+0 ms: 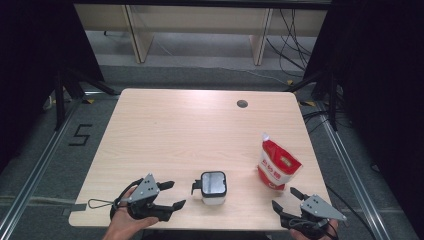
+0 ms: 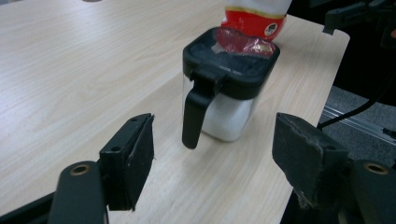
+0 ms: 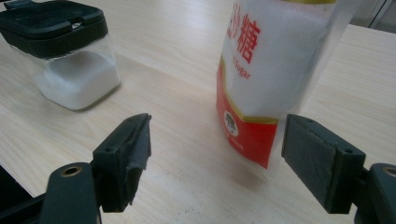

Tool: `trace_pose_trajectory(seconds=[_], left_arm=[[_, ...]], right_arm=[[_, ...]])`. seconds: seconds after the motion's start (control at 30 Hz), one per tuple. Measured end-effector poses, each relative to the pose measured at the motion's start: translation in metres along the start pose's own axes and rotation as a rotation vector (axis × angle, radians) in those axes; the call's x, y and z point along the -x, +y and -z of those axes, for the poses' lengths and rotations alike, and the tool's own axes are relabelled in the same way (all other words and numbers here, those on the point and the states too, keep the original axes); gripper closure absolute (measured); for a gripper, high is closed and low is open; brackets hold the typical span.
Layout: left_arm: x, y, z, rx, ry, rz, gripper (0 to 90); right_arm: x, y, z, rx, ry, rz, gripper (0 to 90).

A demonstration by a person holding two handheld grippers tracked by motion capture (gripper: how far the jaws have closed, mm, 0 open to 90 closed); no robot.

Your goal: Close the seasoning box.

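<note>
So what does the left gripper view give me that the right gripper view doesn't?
Left gripper view alone: the black handle hanging down the jar's near side, and the right gripper far off. Right gripper view alone: the red lettering on the sugar bag. Both share the lidded jar with white grains inside, the bag, the wooden table, and open jaws holding nothing.

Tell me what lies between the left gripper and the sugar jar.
Nothing: bare tabletop separates the open left gripper from the jar, whose black handle points toward it, as the left gripper view shows.
</note>
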State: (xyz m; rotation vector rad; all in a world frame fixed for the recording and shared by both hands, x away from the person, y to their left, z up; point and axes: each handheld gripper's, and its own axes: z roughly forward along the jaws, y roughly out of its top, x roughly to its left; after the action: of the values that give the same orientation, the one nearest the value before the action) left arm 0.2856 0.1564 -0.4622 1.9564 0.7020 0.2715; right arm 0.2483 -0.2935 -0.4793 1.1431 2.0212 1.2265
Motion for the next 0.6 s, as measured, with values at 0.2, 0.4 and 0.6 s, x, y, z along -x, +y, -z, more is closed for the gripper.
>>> trace_pose_trajectory(seconds=[0.2,0.4,0.6], left_arm=[[0.0,-0.013,0.001,-0.028,-0.008,-0.006,27.9],[0.001,-0.021,0.0,-0.063,0.015,-0.036,25.2],[0.005,-0.027,-0.002,-0.076,0.028,-0.018,21.6]], right_arm=[[-0.001,-0.002,0.001,0.009,0.027,0.012,24.4],[-0.005,-0.005,0.001,-0.022,0.049,-0.001,20.2],[-0.011,-0.008,0.0,-0.059,0.065,-0.009,16.7]])
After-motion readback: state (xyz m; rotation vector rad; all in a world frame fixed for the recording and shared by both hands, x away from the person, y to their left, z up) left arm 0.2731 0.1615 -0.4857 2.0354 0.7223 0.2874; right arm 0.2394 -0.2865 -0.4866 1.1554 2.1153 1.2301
